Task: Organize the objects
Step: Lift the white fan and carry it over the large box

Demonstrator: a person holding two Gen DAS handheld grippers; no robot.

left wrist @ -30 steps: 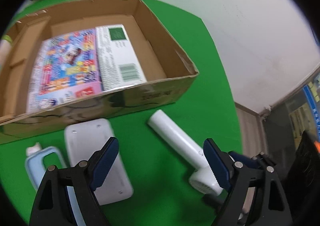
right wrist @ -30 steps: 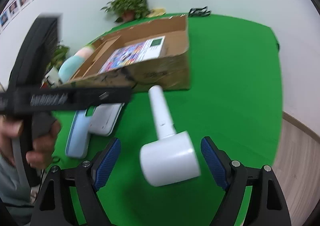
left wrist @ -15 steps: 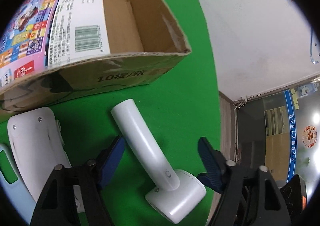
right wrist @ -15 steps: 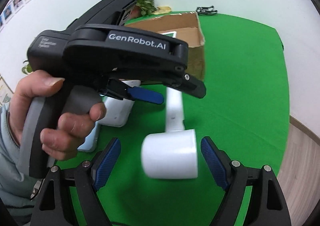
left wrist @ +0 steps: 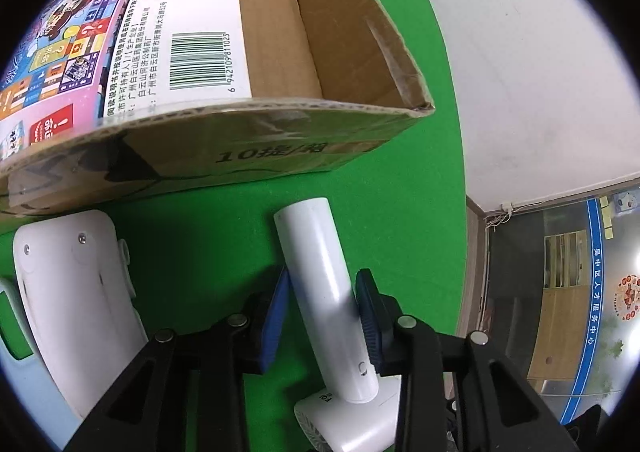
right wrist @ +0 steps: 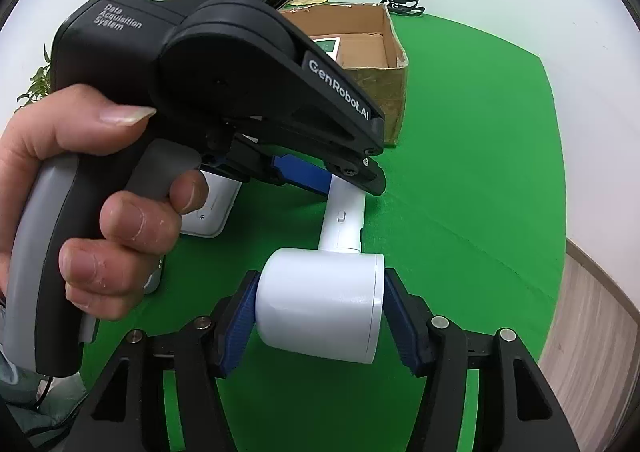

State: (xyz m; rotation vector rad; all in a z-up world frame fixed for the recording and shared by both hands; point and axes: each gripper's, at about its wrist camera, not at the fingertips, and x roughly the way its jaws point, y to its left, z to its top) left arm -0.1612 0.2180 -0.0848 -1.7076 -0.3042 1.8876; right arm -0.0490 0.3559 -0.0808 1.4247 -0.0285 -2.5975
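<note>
Just before the box's [left wrist: 280, 148] near wall, the dryer's [left wrist: 320, 284] handle points boxward, pinched by the left claw [left wrist: 320, 312]; the right claw [right wrist: 318, 316] clamps its head.

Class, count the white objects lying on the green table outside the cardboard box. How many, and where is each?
2. The white hair dryer lies right of centre, clamped by both grippers. The flat white device lies to its left, beside the box. Others may be hidden off-frame.

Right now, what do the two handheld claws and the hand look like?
Both the left claw and right claw have black frames, blue ribbed pads and silver bolts. The left body reads "GenRobot.AI" and "Data Acquisition System", with a grey handle in a bare hand.
</note>
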